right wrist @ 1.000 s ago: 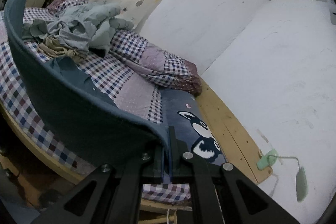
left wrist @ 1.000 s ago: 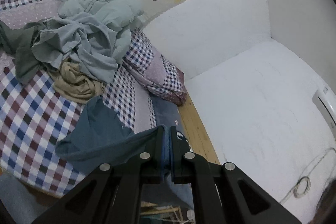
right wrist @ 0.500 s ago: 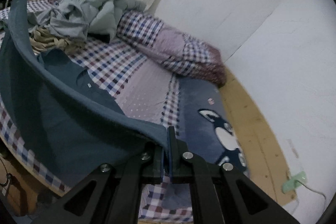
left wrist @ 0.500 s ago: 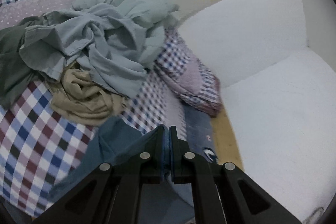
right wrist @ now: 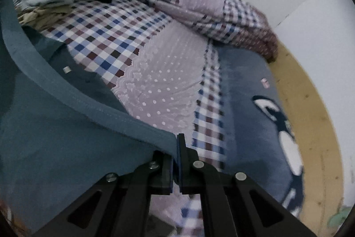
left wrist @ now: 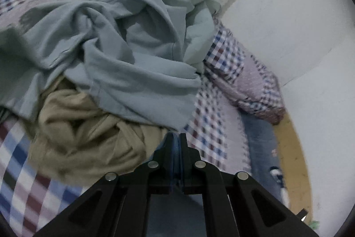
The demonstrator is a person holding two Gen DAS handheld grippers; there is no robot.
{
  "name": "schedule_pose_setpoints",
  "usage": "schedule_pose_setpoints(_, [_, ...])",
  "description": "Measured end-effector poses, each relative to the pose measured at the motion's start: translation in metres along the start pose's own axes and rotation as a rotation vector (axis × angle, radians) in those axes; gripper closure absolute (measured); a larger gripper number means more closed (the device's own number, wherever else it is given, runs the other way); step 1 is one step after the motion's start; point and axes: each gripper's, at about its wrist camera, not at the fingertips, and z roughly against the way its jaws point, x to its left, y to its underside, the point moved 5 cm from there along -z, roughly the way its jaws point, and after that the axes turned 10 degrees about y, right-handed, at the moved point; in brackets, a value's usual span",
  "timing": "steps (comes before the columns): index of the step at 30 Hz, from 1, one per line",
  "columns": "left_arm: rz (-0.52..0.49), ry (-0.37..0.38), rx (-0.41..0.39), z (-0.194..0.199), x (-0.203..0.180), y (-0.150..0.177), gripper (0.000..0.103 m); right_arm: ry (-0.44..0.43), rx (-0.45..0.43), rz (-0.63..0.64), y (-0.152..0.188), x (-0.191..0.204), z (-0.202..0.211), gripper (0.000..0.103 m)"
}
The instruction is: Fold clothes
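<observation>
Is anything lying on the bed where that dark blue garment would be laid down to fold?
Partly. The blue garment hangs from both hand-held grippers; the checked bedspread ahead is bare, but the heap of pale clothes and tan garment lies just beyond the left hand-held gripper.

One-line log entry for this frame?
fold clothes | left claw: shut on teal garment | right claw: shut on hem | stretched over checkered bed

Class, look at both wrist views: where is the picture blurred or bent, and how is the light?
Left wrist view: dim, checked bedspread smeared by motion, left gripper sharp. Right wrist view: fisheye curves the teal garment hem; cartoon blanket blurred at right; flat, soft light.
</observation>
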Motion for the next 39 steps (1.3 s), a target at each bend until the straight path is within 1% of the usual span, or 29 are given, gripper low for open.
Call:
schedule_pose_setpoints(3, [-0.031,-0.061,0.027,-0.029,0.013,0.002,0.101,-0.033,0.044,-0.019,-0.008,0.009,-0.037,0.103])
schedule_pose_setpoints(6, [-0.069,-0.108,0.035,-0.051,0.025,0.006,0.101,-0.073,0.097,-0.032,-0.011,0.019,-0.075,0.103])
schedule_pose_setpoints(9, [-0.099,-0.13,0.028,-0.064,0.035,0.009,0.101,-0.107,0.129,-0.054,-0.013,0.027,-0.099,0.103])
schedule_pose_setpoints(12, [-0.139,-0.133,0.028,-0.07,0.039,0.011,0.1,-0.14,0.168,-0.069,-0.012,0.035,-0.122,0.103])
schedule_pose_setpoints(14, [-0.172,-0.134,0.031,-0.074,0.041,0.013,0.1,-0.169,0.201,-0.101,-0.008,0.038,-0.136,0.101])
schedule_pose_setpoints(16, [-0.202,-0.131,0.037,-0.075,0.042,0.014,0.099,-0.192,0.234,-0.142,-0.003,0.04,-0.149,0.09])
schedule_pose_setpoints(17, [-0.213,-0.126,0.04,-0.074,0.043,0.014,0.098,-0.198,0.25,-0.167,0.0,0.04,-0.155,0.087])
schedule_pose_setpoints(18, [-0.219,-0.115,0.042,-0.072,0.044,0.014,0.095,-0.189,0.275,-0.199,0.005,0.04,-0.163,0.076])
schedule_pose_setpoints(19, [-0.221,-0.103,0.033,-0.068,0.044,0.013,0.091,-0.163,0.294,-0.216,0.01,0.038,-0.167,0.07])
schedule_pose_setpoints(20, [-0.224,-0.096,0.015,-0.062,0.045,0.011,0.065,-0.138,0.313,-0.233,0.015,0.036,-0.171,0.068])
schedule_pose_setpoints(21, [-0.223,-0.082,-0.012,-0.054,0.045,0.009,0.042,-0.112,0.335,-0.253,0.021,0.033,-0.175,0.064])
schedule_pose_setpoints(22, [-0.22,-0.055,-0.046,-0.044,0.045,0.006,0.032,-0.094,0.351,-0.273,0.027,0.03,-0.176,0.058])
schedule_pose_setpoints(23, [-0.218,-0.039,-0.072,-0.035,0.045,0.003,0.023,-0.075,0.354,-0.287,0.032,0.027,-0.175,0.058])
schedule_pose_setpoints(24, [-0.219,-0.032,-0.093,-0.025,0.046,0.002,0.021,-0.057,0.357,-0.3,0.037,0.023,-0.173,0.058])
schedule_pose_setpoints(25, [-0.223,-0.033,-0.104,-0.017,0.047,0.001,0.021,-0.043,0.342,-0.3,0.038,0.022,-0.166,0.057])
schedule_pose_setpoints(27, [-0.246,-0.046,-0.088,-0.003,0.048,0.008,0.021,-0.015,0.311,-0.299,0.04,0.02,-0.152,0.056])
schedule_pose_setpoints(29, [-0.272,-0.06,-0.065,0.011,0.05,0.02,0.021,-0.038,0.245,-0.287,0.029,0.026,-0.129,0.054])
schedule_pose_setpoints(31, [-0.296,-0.076,-0.027,0.021,0.054,0.039,0.021,-0.062,0.18,-0.274,0.019,0.033,-0.106,0.051])
schedule_pose_setpoints(34, [-0.298,-0.079,0.045,0.03,0.06,0.071,0.021,-0.149,0.072,-0.239,-0.01,0.063,-0.069,0.044])
schedule_pose_setpoints(35, [-0.297,-0.079,0.063,0.033,0.063,0.081,0.021,-0.18,0.041,-0.22,-0.023,0.076,-0.057,0.043])
schedule_pose_setpoints(38, [-0.289,-0.067,0.111,0.038,0.069,0.104,0.021,-0.292,-0.046,-0.156,-0.061,0.127,-0.026,0.041])
schedule_pose_setpoints(39, [-0.294,-0.065,0.122,0.04,0.071,0.11,0.021,-0.343,-0.075,-0.12,-0.074,0.15,-0.016,0.037])
